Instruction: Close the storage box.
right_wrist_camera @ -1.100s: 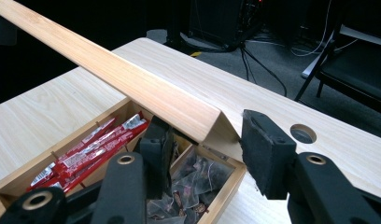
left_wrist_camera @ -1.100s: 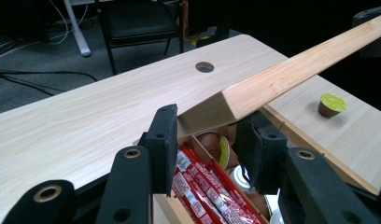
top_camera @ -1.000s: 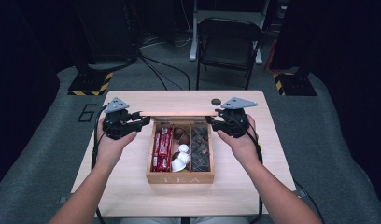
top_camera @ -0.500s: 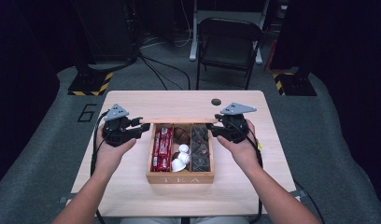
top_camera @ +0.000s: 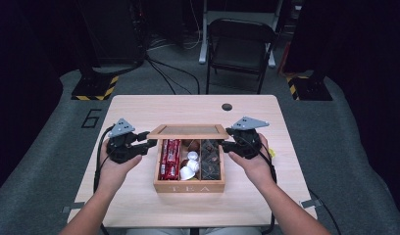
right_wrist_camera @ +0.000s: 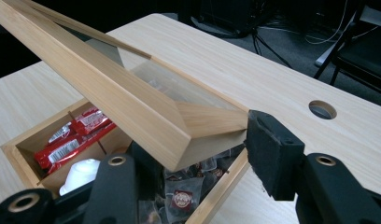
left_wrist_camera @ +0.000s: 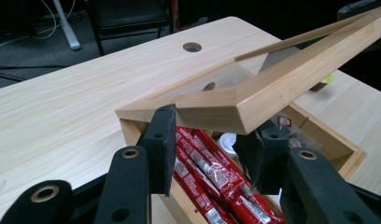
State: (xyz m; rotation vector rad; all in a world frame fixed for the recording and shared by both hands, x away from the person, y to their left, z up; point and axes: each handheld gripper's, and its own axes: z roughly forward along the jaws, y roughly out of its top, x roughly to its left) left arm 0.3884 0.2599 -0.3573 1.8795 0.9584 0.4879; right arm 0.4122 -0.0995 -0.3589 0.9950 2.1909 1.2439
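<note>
A wooden tea box stands mid-table, its glass-paned lid tilted up over it. Inside lie red packets, white pods and dark tea bags. My left gripper is shut on the lid's left front corner, a pad on either side. My right gripper is at the right front corner. Its jaws have just been opening, and the corner lies between them. One pad stands at the lid's end, the other is hidden under the wood.
The light wooden table has a round cable hole behind the box. A black folding chair stands beyond the far edge. Bare tabletop lies on both sides of the box.
Both hands have come down and toward the table's near side. The lid has sunk with them and now tilts lower over the box.
</note>
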